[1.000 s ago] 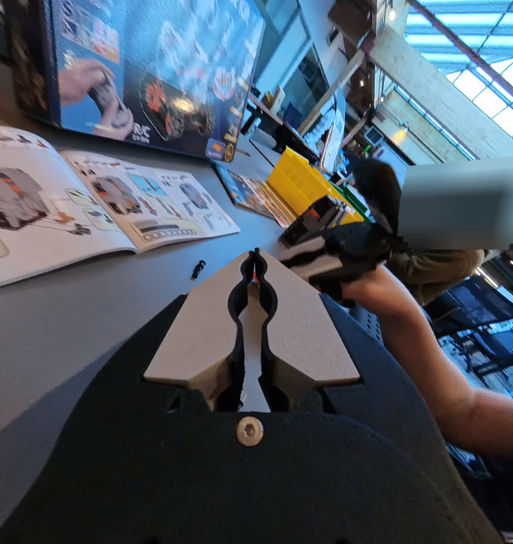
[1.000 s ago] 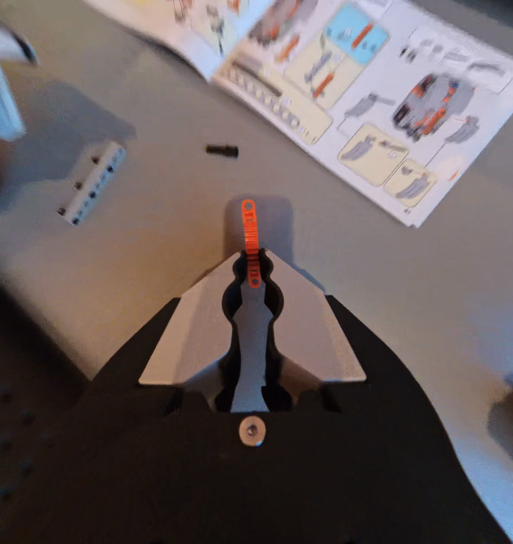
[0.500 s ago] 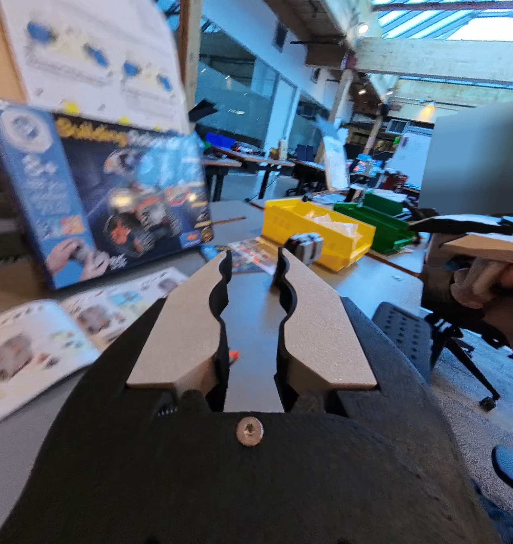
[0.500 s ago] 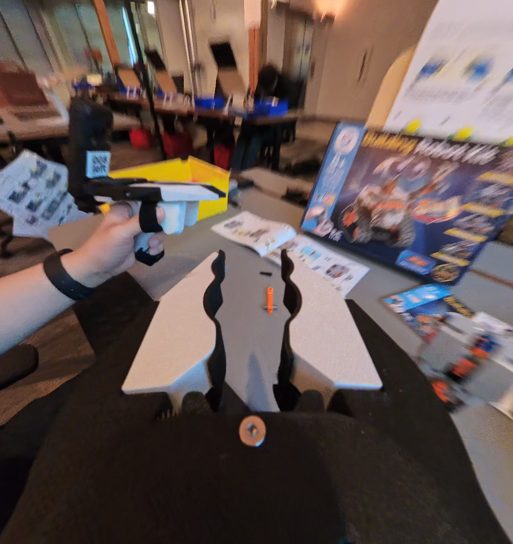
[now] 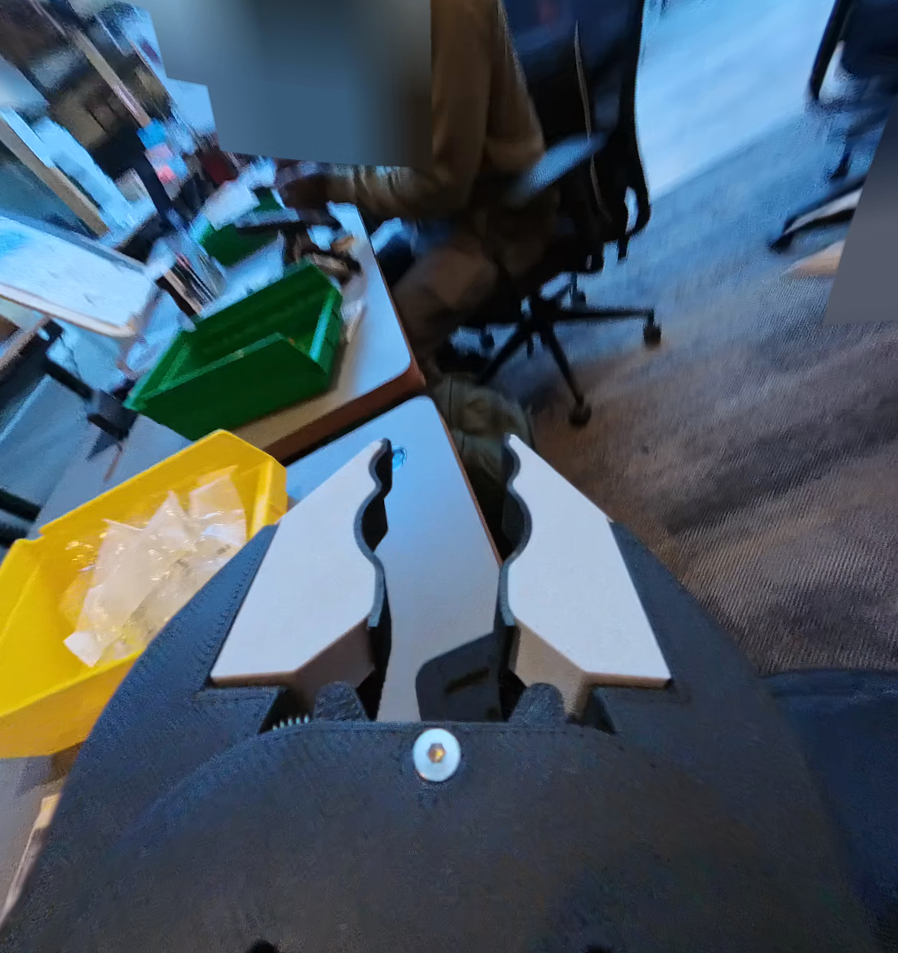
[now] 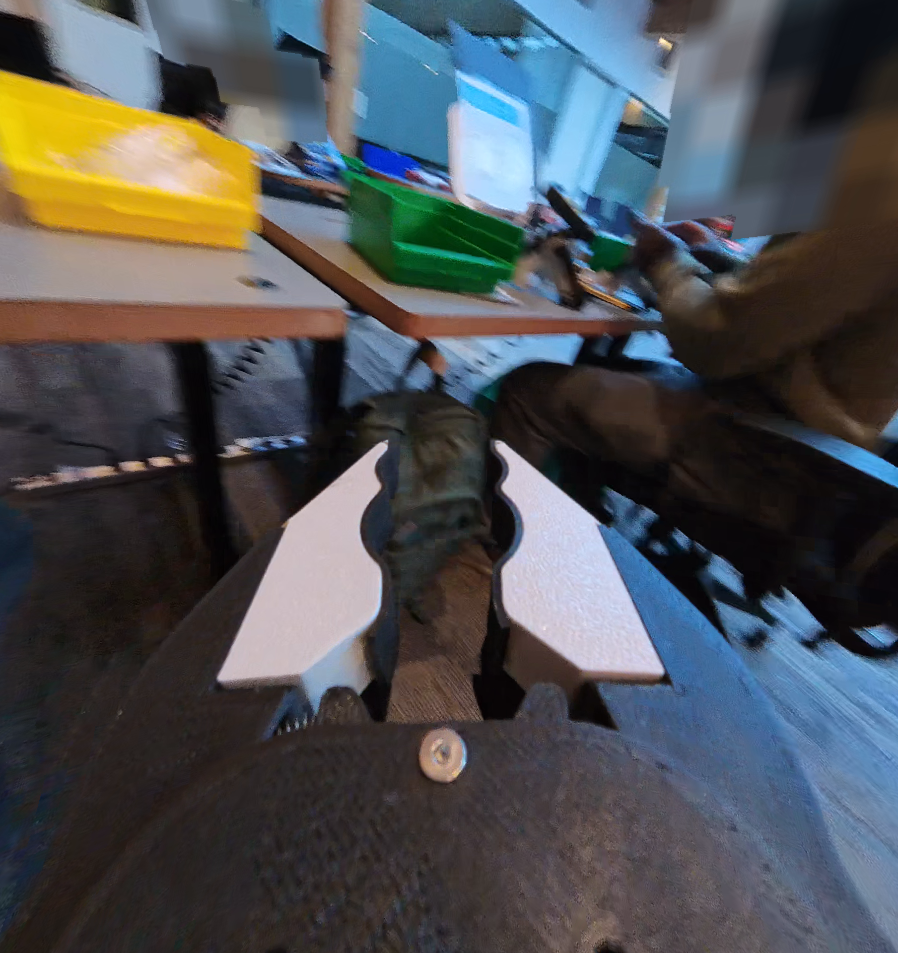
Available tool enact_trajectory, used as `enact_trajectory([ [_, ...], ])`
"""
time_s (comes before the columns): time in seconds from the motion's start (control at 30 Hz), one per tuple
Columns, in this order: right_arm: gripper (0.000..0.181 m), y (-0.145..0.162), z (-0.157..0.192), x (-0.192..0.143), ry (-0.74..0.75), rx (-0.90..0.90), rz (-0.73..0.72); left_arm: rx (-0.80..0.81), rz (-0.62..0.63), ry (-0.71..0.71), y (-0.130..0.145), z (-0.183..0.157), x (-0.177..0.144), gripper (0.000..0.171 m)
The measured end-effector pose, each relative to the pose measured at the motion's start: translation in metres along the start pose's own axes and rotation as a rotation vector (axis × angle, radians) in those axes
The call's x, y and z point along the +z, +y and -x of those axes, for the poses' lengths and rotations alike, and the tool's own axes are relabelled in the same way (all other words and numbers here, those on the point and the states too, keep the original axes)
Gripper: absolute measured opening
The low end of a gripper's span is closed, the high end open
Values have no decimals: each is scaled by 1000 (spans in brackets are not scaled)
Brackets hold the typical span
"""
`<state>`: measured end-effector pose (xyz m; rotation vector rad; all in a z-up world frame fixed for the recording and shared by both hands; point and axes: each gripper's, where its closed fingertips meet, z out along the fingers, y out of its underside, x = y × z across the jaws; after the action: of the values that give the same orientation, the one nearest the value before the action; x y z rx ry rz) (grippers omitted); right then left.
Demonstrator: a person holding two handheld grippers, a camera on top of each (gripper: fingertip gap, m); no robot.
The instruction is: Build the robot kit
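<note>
My left gripper is open and empty, held above the right corner of a grey table, next to a yellow bin with clear plastic bags in it. A small blue bit lies on the table by the left fingertip. My right gripper is open and empty, held low off the table and pointing at a dark green bag on the floor under the tables. The yellow bin shows at upper left in the right wrist view. Both views are blurred.
A green bin stands on the adjoining table, also in the right wrist view. A person in a brown jacket sits there on an office chair. Carpet floor lies to the right. Table legs stand ahead. Spacing between my two grippers at the tips: around 35 cm.
Both grippers opened, the right letting go of the orange piece, and swung away from the booklet and box. The left now faces the table corner, the right has dropped below table height.
</note>
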<state>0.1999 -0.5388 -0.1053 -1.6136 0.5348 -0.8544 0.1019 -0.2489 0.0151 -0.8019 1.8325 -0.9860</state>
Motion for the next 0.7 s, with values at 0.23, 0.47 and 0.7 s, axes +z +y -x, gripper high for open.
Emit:
enact_trajectory([
  [0.23, 32, 125, -77, -26, 204, 85, 281, -225, 238, 78, 77, 7, 139, 51],
  [0.47, 32, 288, -135, 2, 323, 235, 517, -125, 172, -233, 95, 58, 173, 79],
  [0.7, 25, 473, -146, 91, 359, 414, 609, -187, 225, -321, 113, 76, 174, 78],
])
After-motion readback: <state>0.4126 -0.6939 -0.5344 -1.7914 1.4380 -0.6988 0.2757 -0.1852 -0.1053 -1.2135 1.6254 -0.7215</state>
